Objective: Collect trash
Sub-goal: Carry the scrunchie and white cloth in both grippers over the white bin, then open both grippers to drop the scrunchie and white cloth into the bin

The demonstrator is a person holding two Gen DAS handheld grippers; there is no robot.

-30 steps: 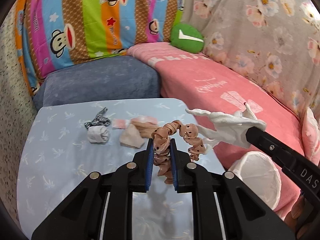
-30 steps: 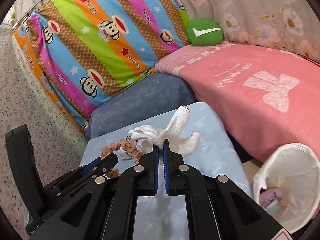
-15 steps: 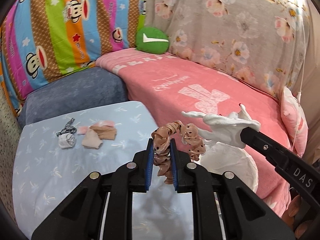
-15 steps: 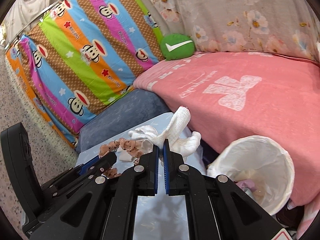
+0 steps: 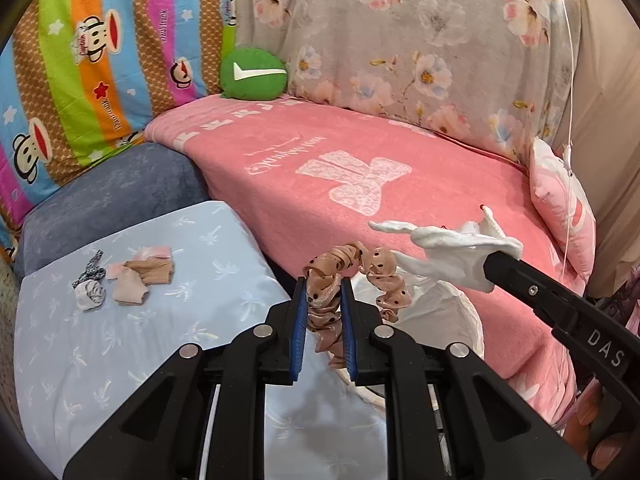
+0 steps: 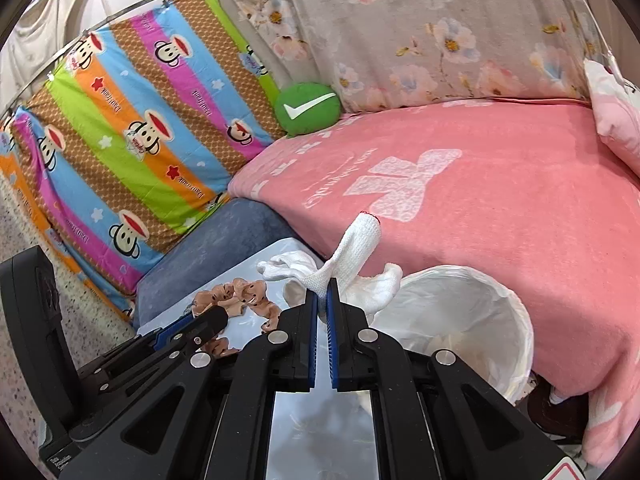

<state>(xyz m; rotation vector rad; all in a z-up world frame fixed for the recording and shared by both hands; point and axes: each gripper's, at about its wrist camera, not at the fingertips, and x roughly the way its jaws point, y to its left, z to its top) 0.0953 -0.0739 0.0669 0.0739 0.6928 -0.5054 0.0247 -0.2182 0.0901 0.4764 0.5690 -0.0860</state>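
The left gripper is clenched on a tan dotted scrunchie, whose ruffled loop rises between the blue pads and curls off to the gripper's right. Just past that loop, and partly under it, the white-lined bin shows its rim. To the right of the left gripper, the right gripper comes in from the lower right corner, grasping a white glove whose limp parts spread out over the pink blanket.

In the right wrist view, the right gripper has its pads pinched tight on the glove; one part sticks upward with a red-edged cuff, the others droop to either side. Right of and just beyond its tip sits the bin, open mouth up, with pale contents inside that are hard to make out. To its left, the left gripper carries the scrunchie over the light blue table.

Left of the left gripper and farther off, on the table, lie more scraps: a grey-white rolled cloth with a patterned tie, and beige and pink folded pieces just beside it. Beyond the table stand a blue-grey cushion, a striped monkey-print sheet, a green pillow and a floral cloth.
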